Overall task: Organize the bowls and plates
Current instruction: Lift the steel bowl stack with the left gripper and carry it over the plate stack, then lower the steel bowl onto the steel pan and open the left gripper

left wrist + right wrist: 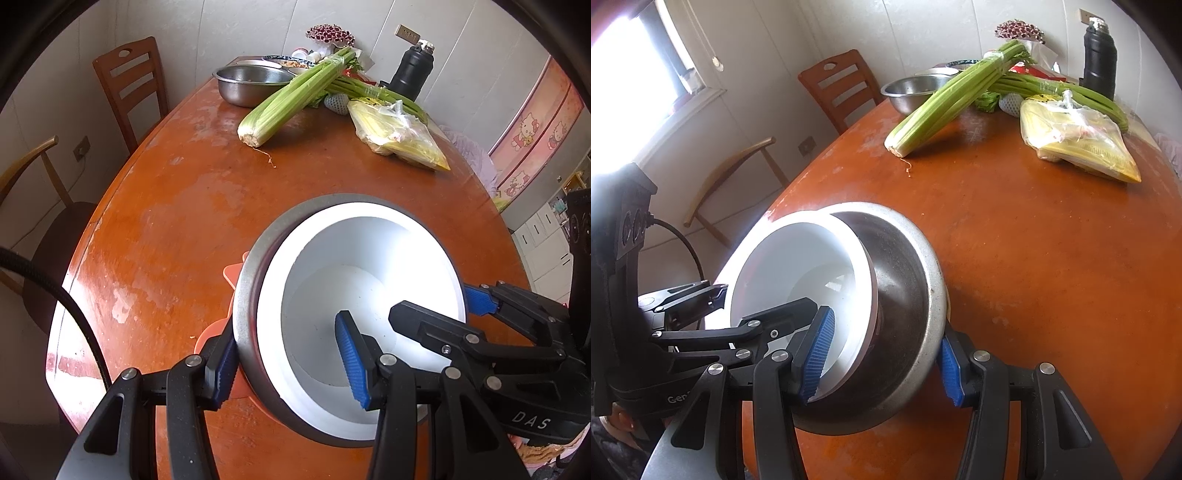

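Note:
A white bowl [351, 258] sits nested in a speckled grey metal bowl [251, 280] on the orange-brown table [166, 221]. An orange plate [232, 274] peeks out under their left side. My left gripper [286, 363] is shut on the near left walls, one blue pad outside the grey bowl and one inside the white bowl. My right gripper [882, 363] is shut on the opposite side of the same pair, with the white bowl [783, 258] leaning left inside the grey bowl [905, 280]. Each gripper shows in the other view: the right gripper [439, 304] and the left gripper [762, 299].
At the table's far end lie a steel basin [251, 83], celery bunches [291, 99], a plastic bag of yellow food [399, 136] and a black flask [412, 70]. Two wooden chairs [129, 85] stand along the left edge. A black cable [74, 314] hangs at the left.

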Tool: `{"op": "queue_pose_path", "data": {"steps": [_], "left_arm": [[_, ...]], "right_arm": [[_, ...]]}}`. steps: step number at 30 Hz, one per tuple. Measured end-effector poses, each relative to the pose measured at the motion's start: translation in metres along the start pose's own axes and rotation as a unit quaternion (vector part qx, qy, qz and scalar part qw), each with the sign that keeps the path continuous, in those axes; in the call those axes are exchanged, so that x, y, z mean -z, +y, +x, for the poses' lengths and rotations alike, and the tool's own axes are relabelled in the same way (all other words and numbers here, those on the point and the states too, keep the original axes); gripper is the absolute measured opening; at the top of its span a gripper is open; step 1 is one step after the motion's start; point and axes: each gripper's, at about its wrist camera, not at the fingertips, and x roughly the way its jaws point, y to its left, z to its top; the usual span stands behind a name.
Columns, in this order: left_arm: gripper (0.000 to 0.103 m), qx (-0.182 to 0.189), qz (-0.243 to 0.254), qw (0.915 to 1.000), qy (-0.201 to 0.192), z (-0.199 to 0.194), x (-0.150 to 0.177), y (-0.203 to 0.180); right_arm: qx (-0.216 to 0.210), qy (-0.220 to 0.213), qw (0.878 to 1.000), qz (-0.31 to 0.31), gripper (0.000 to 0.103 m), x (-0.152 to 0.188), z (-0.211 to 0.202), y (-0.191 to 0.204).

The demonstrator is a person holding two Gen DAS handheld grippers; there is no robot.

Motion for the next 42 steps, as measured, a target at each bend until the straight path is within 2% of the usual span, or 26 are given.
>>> {"op": "queue_pose_path", "data": {"steps": [17,24,42], "left_arm": [[0.048,-0.009,0.006,0.9999,-0.004,0.006,0.002,0.000],[0.049,-0.017,0.008,0.9997,-0.018,-0.003,0.002,0.000],[0.049,-0.021,0.001,0.9992,-0.035,-0.019,0.010,0.003]], "right_arm": [[0.019,0.001,1.000,-0.009,0.056,0.003,0.005,0.000],[0.046,-0.001,0.999,-0.019,0.056,0.004,0.006,0.000],[0.060,-0.019,0.998,-0.019,0.056,0.008,-0.005,0.004]]}}
